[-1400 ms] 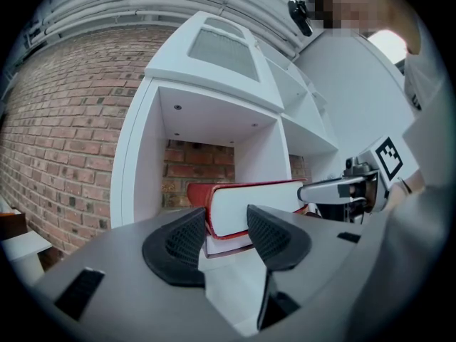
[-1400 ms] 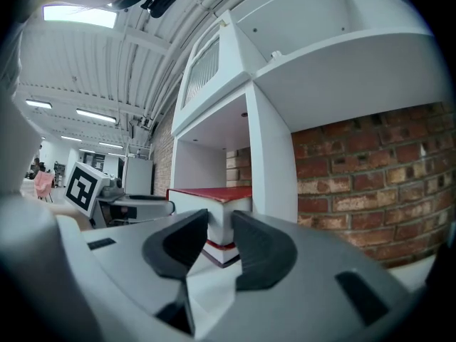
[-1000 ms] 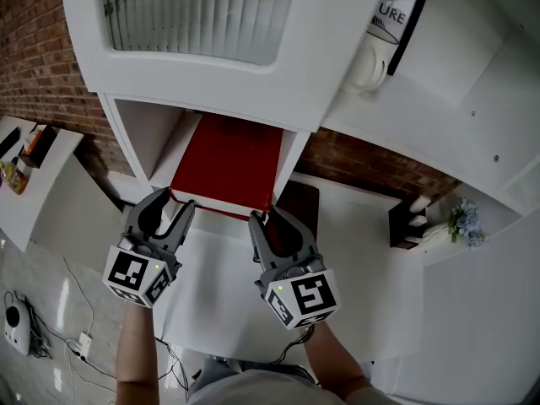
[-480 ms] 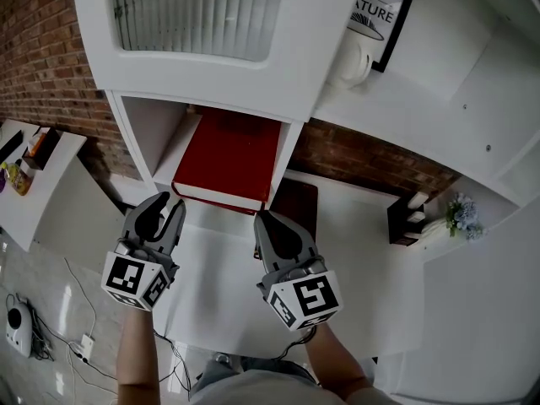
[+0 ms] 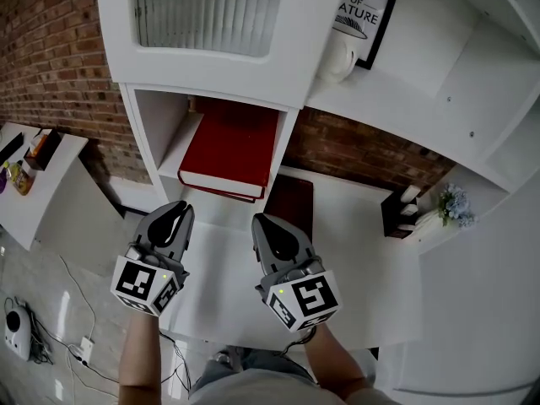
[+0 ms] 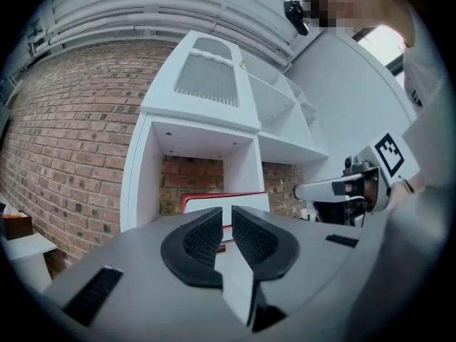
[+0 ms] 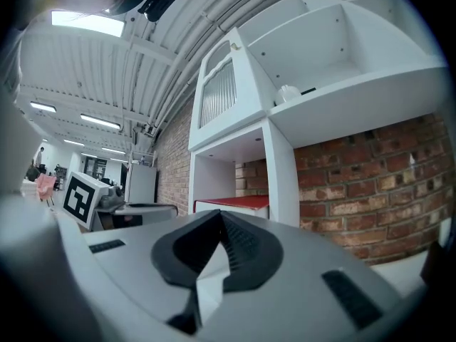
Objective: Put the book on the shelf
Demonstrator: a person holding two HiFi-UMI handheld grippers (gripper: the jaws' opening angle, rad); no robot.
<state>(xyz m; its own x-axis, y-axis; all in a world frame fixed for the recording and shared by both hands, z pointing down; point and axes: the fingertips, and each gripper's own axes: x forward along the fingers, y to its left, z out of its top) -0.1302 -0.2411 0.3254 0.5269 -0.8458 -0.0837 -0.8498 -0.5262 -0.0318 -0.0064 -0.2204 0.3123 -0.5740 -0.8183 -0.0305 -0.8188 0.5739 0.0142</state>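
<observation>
The red book [image 5: 228,148] lies flat in the lower cubby of the white shelf [image 5: 291,154], with its white page edge facing me. Both grippers are pulled back from it over the white desk [image 5: 354,260]. My left gripper [image 5: 175,216] is in front of the book's left corner. Its jaws are closing, with a narrow gap and nothing between them. My right gripper [image 5: 268,226] is shut and empty below the book's right corner. In the left gripper view the book [image 6: 214,199] shows beyond the left gripper [image 6: 227,216]. In the right gripper view the book [image 7: 242,202] lies behind the right gripper [image 7: 219,219].
A framed print [image 5: 361,15] and a white cup [image 5: 337,57] stand on the upper shelf. A dark brown panel [image 5: 289,205] lies right of the cubby. A dark holder [image 5: 395,213] and small flowers [image 5: 453,202] are at the right. A side table [image 5: 25,154] stands at the left.
Both grippers have let go of the book's front corners and drawn back toward me. Their jaws have closed from wide open. The book now rests deeper in the cubby.
</observation>
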